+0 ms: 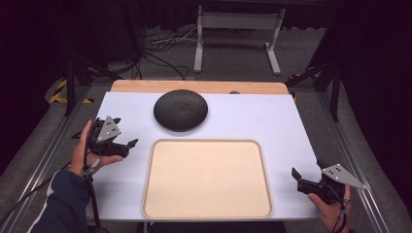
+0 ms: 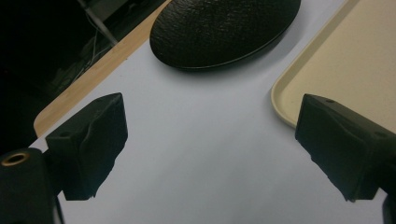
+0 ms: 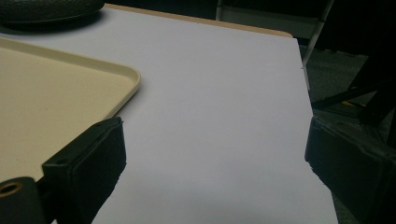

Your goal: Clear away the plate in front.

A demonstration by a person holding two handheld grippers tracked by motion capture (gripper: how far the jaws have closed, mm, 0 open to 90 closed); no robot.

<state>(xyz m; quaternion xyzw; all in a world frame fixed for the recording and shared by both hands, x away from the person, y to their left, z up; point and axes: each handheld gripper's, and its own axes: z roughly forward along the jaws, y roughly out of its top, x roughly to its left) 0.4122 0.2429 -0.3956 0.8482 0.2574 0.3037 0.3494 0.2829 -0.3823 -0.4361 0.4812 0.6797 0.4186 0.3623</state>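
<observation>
Two tools spread wide, tray point(image 1: 207, 213), dark bowl point(image 1: 180, 109) beyond

Worktop point(image 1: 272, 116): pale lavender-white sheet over a wooden board, wood strip showing along the far edge. 1 beige tray point(image 1: 208, 212), rectangular, rounded corners, empty, at the near middle. 1 dark textured dome point(image 1: 180, 109), round, just beyond the tray, apart from it. Grey floor point(image 1: 233, 53) behind, with cables point(image 1: 160, 48) and a white frame point(image 1: 238, 22).
</observation>
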